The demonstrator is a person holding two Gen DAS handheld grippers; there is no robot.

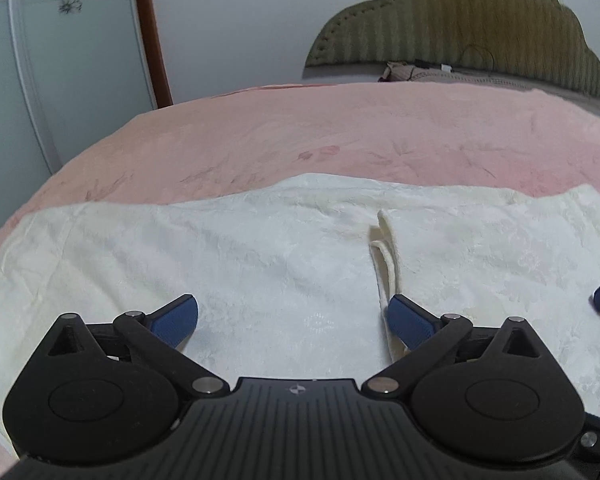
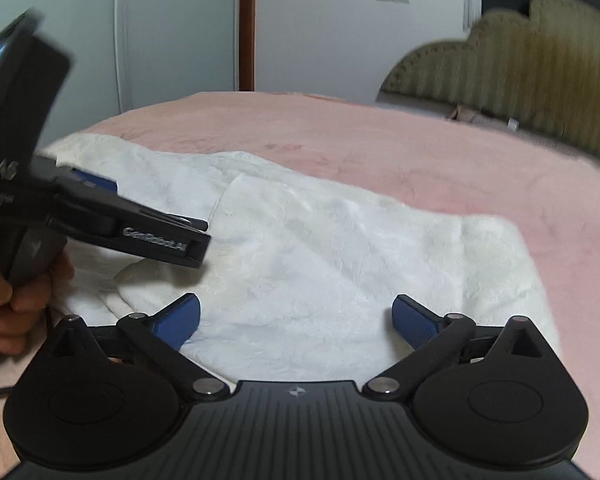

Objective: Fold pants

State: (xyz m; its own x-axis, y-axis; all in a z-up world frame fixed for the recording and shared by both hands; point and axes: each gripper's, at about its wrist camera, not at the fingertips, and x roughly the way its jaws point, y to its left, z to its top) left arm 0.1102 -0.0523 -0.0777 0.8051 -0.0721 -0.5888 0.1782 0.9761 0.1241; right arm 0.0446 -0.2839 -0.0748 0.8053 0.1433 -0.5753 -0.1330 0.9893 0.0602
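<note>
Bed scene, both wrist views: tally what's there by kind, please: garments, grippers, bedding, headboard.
White pants: 1, lying flat on the blanket
Grippers: 2, the left gripper and the right gripper, both open above the pants
Pink blanket: 1
Padded headboard: 1
Total: 5

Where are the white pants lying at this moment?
The white pants lie spread on the pink blanket, directly beneath both open grippers, left and right.

Bare blanket (image 1: 340, 136) beyond pants (image 1: 260, 248)
</note>
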